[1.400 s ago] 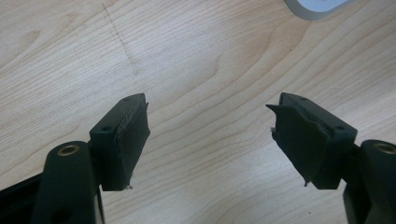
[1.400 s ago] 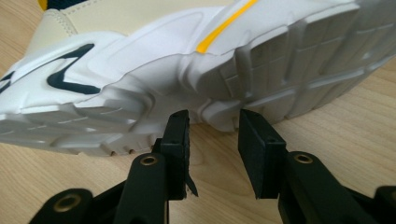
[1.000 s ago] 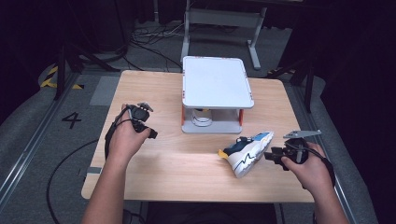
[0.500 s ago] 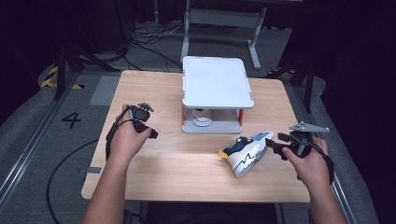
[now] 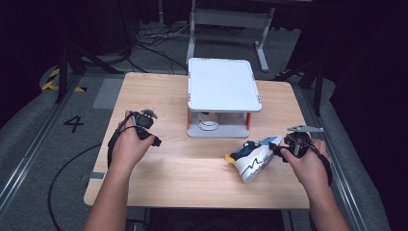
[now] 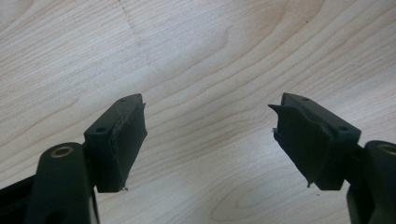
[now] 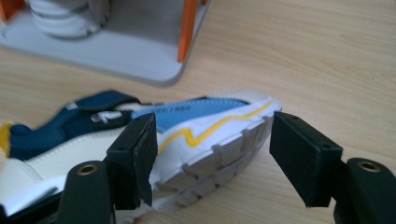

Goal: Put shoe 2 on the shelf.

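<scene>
Right gripper [image 5: 278, 153] jaws have just been opening, the sneaker [image 5: 250, 159] between them, released on its side on the table [image 5: 168, 183] before the small shelf [image 5: 223, 91]; a second shoe [image 5: 208, 120] sits inside; shelving judged unfinished; left gripper [image 5: 153, 139] held agape, idle.

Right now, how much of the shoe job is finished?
One shoe already sits on the rack's lower shelf. The second sneaker lies on its side on the table; the right gripper has just been opening its jaws around its heel, pads not pressing. Probably left: shelving it. The left gripper waits open.
</scene>
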Motion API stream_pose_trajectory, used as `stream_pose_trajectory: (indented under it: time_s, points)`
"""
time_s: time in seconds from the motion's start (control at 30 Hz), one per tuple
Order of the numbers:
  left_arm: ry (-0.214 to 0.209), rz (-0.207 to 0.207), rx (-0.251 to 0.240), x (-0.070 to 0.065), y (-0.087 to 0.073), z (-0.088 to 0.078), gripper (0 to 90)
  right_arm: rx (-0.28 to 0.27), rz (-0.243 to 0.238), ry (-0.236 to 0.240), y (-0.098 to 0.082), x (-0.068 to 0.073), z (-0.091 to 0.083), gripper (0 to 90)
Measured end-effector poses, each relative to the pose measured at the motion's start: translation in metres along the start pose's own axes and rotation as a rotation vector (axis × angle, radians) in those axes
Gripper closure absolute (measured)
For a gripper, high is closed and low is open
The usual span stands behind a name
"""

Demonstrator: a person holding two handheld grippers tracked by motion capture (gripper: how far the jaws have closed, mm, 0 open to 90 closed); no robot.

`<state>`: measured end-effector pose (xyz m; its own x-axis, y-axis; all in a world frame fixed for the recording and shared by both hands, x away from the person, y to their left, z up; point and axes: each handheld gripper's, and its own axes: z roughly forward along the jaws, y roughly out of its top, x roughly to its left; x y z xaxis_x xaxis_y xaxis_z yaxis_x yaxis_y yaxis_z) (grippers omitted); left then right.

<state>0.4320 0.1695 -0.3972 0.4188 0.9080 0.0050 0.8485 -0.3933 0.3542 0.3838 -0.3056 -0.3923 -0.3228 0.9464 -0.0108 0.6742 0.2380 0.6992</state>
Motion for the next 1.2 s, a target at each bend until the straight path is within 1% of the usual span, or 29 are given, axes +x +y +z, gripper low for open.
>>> stream_pose_trajectory:
  time_s: [0.03, 0.1, 0.2, 0.33, 0.43, 0.53, 0.57, 0.6, 0.67, 0.7, 0.73, 0.77, 0.8, 0.83, 0.87, 0.9, 0.93, 0.97, 1.03, 1.07, 1.1, 1.13, 1.17, 1.2]
  points:
    - [0.001, 0.007, -0.002, 0.001, -0.001, 0.0, 24.8, -0.005, 0.005, 0.005, 0.0, 0.0, 0.001, 32.1]
    - [0.001, 0.0, -0.002, 0.002, -0.002, 0.0, 24.8, 0.001, -0.001, 0.01, 0.0, 0.0, 0.001, 33.9]
    - [-0.001, 0.001, 0.002, 0.002, -0.001, 0.0, 24.8, -0.001, -0.002, 0.019, -0.001, 0.0, -0.001, 38.3]
    - [-0.009, 0.009, 0.005, 0.001, 0.002, 0.002, 24.6, 0.014, -0.013, 0.027, -0.004, -0.002, -0.009, 43.7]
    - [-0.011, 0.011, 0.004, -0.001, 0.007, 0.004, 24.6, 0.032, -0.017, 0.015, -0.009, -0.005, -0.018, 45.4]
    - [-0.016, 0.025, 0.002, -0.002, 0.012, 0.006, 24.6, 0.082, -0.014, -0.002, -0.016, -0.01, -0.029, 47.5]
    - [-0.011, 0.033, 0.007, -0.004, 0.014, 0.006, 24.5, 0.11, -0.018, -0.008, -0.019, -0.012, -0.032, 48.7]
    - [-0.019, 0.037, 0.004, -0.005, 0.016, 0.008, 24.5, 0.145, -0.018, -0.013, -0.023, -0.015, -0.036, 50.2]
    - [-0.024, 0.042, 0.005, -0.007, 0.019, 0.009, 24.4, 0.189, -0.019, -0.015, -0.028, -0.019, -0.038, 51.4]
    - [-0.031, 0.047, 0.006, -0.008, 0.02, 0.01, 24.4, 0.214, -0.016, -0.018, -0.031, -0.021, -0.038, 51.5]
    - [-0.019, 0.053, 0.007, -0.009, 0.022, 0.011, 24.4, 0.231, -0.014, -0.02, -0.034, -0.023, -0.038, 51.3]
    - [-0.029, 0.055, 0.01, -0.011, 0.023, 0.011, 24.4, 0.237, -0.009, -0.014, -0.036, -0.025, -0.038, 50.9]
    - [-0.031, 0.056, 0.007, -0.012, 0.024, 0.012, 24.2, 0.236, 0.005, -0.01, -0.037, -0.027, -0.038, 50.2]
    - [-0.034, 0.06, 0.01, -0.013, 0.025, 0.012, 24.3, 0.233, 0.008, -0.006, -0.038, -0.028, -0.038, 49.6]
    - [-0.024, 0.071, 0.008, -0.013, 0.026, 0.012, 24.3, 0.234, 0.008, -0.002, -0.039, -0.03, -0.037, 49.6]
    - [-0.034, 0.063, 0.007, -0.013, 0.026, 0.013, 24.3, 0.241, 0.019, 0.001, -0.039, -0.03, -0.037, 49.2]
    - [-0.036, 0.066, 0.008, -0.012, 0.027, 0.013, 24.3, 0.251, 0.019, -0.001, -0.04, -0.032, -0.037, 48.9]
    - [-0.033, 0.059, 0.006, -0.012, 0.027, 0.013, 24.3, 0.265, 0.019, -0.001, -0.041, -0.033, -0.036, 49.0]
    - [-0.033, 0.057, 0.003, -0.011, 0.026, 0.012, 24.4, 0.297, 0.01, -0.01, -0.043, -0.036, -0.035, 50.0]
    - [-0.032, 0.057, 0.003, -0.01, 0.026, 0.011, 24.4, 0.317, -0.008, -0.017, -0.045, -0.038, -0.032, 51.4]
    - [-0.031, 0.051, -0.001, -0.01, 0.026, 0.011, 24.4, 0.324, -0.022, -0.034, -0.047, -0.039, -0.028, 52.4]
    - [-0.031, 0.049, -0.003, -0.009, 0.025, 0.011, 24.4, 0.325, -0.035, -0.041, -0.049, -0.039, -0.023, 52.9]
    - [-0.024, 0.059, -0.003, -0.009, 0.026, 0.01, 24.4, 0.32, -0.04, -0.044, -0.05, -0.04, -0.018, 53.1]
    - [-0.031, 0.054, -0.006, -0.009, 0.025, 0.01, 24.4, 0.316, -0.04, -0.042, -0.051, -0.041, -0.013, 52.5]
